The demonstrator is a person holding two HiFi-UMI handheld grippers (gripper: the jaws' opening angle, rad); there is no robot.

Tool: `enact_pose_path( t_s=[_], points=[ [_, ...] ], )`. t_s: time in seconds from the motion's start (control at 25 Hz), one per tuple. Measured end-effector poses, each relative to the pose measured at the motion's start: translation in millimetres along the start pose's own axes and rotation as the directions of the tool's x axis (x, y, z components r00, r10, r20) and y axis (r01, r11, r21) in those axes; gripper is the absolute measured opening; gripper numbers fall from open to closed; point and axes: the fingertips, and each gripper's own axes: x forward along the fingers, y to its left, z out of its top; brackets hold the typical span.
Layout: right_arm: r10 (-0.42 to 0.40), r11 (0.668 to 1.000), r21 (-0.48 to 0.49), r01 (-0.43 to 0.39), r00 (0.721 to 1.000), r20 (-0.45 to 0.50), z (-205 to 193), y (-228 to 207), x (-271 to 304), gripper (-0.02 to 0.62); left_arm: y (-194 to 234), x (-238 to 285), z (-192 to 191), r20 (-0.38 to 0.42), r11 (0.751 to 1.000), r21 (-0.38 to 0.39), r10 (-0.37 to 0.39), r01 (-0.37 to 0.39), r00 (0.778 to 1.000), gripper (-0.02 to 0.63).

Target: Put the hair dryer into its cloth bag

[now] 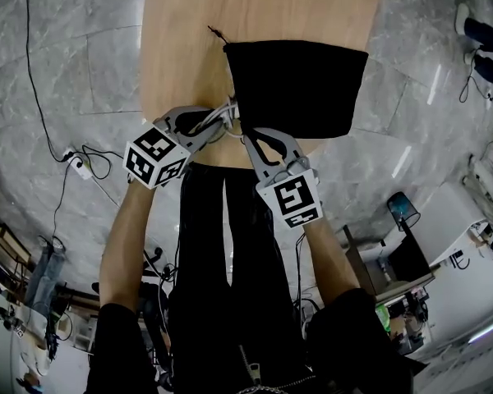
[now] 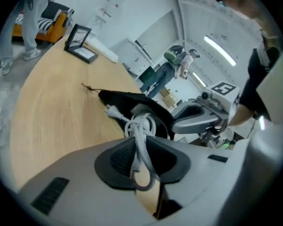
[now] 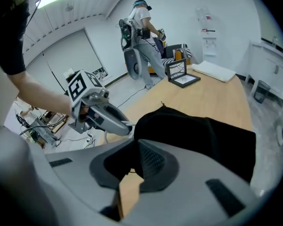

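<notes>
Head view: the black cloth bag lies flat on the wooden bench, its mouth at the near left corner, where both claws meet. The left claw comes in from the left and the right claw from below. A bit of white power cord shows between them. The hair dryer's body is not visible; I judge it to be already inside the bag.

Left gripper view: this claw is nearly closed and pinches a loop of the cord between its pads. The rest of the coil bulges from the bag's mouth just ahead, and the plug rests on the wood beside it. The cord should be light, limp and rather slick, so it can be fed in but not pushed. Gripping the bundle close to the mouth looks best, as a loose coil may spring apart.

Right gripper view: this claw is almost shut on the bag's black edge, fabric filling the gap between the pads. The cloth is soft and will collapse unless lifted, so the rim is the right place to hold.
</notes>
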Motion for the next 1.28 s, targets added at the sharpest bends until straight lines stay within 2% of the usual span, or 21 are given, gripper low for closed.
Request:
enact_pose_path(
  t_s=[0.08,0.2,0.4,0.56,0.64,0.76,0.84,1.08,1.28],
  points=[
    [0.003,1.0,-0.004,-0.003,1.0,-0.002,1,-1,0,0.032,-11,-10,14,0.064,0.998,0.031,-0.05,0.048,0.997,0.076],
    [0.011,1.0,-0.01,-0.011,1.0,-0.001,-2,0,-5,0.032,-23,-17,26,0.144,0.992,-0.002,-0.126,0.127,0.982,0.046],
    [0.016,1.0,-0.014,-0.016,1.0,0.011,-1,2,-7,0.032,-25,-20,26,0.181,0.983,-0.047,-0.165,0.177,0.97,0.041],
    [0.015,1.0,-0.022,-0.014,0.999,0.035,8,-1,-14,0.032,-41,-31,44,0.274,0.965,-0.077,-0.22,0.25,0.936,0.032],
    [0.019,0.999,-0.042,-0.017,0.999,0.039,12,-1,-18,0.032,-45,-29,42,0.26,0.965,-0.068,-0.226,0.252,0.939,0.032],
    [0.044,0.998,-0.045,-0.043,0.999,0.031,9,2,-15,0.032,-28,-16,30,0.191,0.975,-0.091,-0.181,0.201,0.965,0.032],
    [0.058,0.998,-0.041,-0.057,0.998,0.023,6,5,-13,0.032,-20,-7,24,0.162,0.978,-0.107,-0.159,0.177,0.974,0.032],
    [0.079,0.995,-0.07,-0.077,0.997,0.024,13,18,-10,0.031,-23,-1,32,0.168,0.965,-0.086,-0.229,0.246,0.959,0.032],
    [0.106,0.991,-0.088,-0.102,0.994,0.034,12,28,-13,0.031,-26,14,34,0.135,0.972,-0.068,-0.213,0.223,0.968,0.034]
  ],
)
